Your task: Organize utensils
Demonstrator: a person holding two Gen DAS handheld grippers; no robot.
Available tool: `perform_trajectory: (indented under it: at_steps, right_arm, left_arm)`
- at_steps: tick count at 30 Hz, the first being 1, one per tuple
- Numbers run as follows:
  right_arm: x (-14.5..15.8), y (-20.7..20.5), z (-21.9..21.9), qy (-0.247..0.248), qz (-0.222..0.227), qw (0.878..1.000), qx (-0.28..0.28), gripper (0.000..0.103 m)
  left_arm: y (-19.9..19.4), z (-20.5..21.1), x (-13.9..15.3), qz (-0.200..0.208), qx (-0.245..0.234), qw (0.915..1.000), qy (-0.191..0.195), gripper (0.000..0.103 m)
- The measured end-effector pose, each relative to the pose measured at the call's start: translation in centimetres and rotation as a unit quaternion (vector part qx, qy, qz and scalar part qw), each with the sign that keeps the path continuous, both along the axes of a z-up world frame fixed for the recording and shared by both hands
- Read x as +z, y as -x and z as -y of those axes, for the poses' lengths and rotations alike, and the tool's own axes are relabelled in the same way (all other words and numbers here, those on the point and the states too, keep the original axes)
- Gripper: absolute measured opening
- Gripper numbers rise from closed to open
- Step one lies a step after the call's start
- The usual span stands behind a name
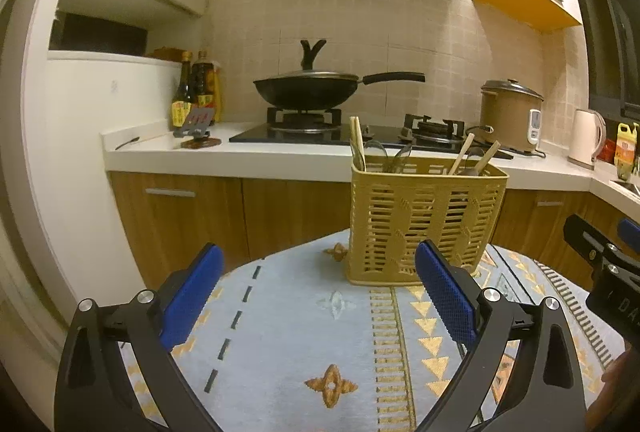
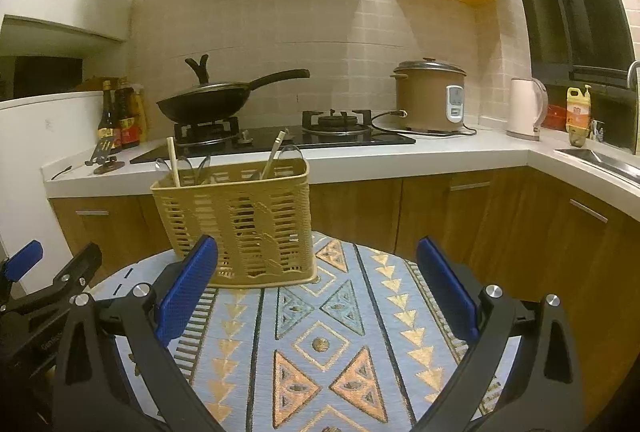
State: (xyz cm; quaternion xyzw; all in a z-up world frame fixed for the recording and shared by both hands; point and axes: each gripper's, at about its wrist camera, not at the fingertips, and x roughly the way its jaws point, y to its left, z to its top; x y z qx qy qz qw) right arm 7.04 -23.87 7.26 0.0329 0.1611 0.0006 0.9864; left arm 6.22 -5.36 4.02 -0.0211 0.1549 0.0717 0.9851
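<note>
Tan slotted plastic basket (image 1: 424, 220) of utensils on a round bench (image 1: 300, 344) under a woven blue cloth with gold geometric patterns.
Wooden chopsticks (image 1: 357, 144) and clear plastic spoons (image 2: 291, 155) stand upright inside. The left hand-held gripper (image 1: 320, 296) and right hand-held gripper (image 2: 318, 292) both hover released, textured blue pads spread wide, nothing between them.

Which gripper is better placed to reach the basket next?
Probably the left gripper: the basket stands almost straight ahead of its open, empty jaws. For the right gripper, also open and empty, it sits off to the left.
</note>
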Motion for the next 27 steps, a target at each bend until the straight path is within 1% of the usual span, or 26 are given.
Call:
perform_trajectory:
  at_steps: [6,19,27]
  right_arm:
    - [-0.1,-0.1,0.1,0.0,-0.004,1.0,-0.001,0.095]
    - [-0.2,-0.4,1.6,-0.041,-0.015,0.999,0.002,0.095]
    - [-0.1,-0.2,0.7,-0.019,-0.008,1.0,0.002,0.095]
  left_arm:
    - [-0.2,0.0,-0.2,-0.008,-0.002,1.0,0.003,0.093]
    - [-0.6,0.0,-0.6,-0.017,-0.005,0.9998,0.0,0.094]
    - [-0.7,-0.2,-0.7,-0.022,-0.006,0.9997,0.009,0.093]
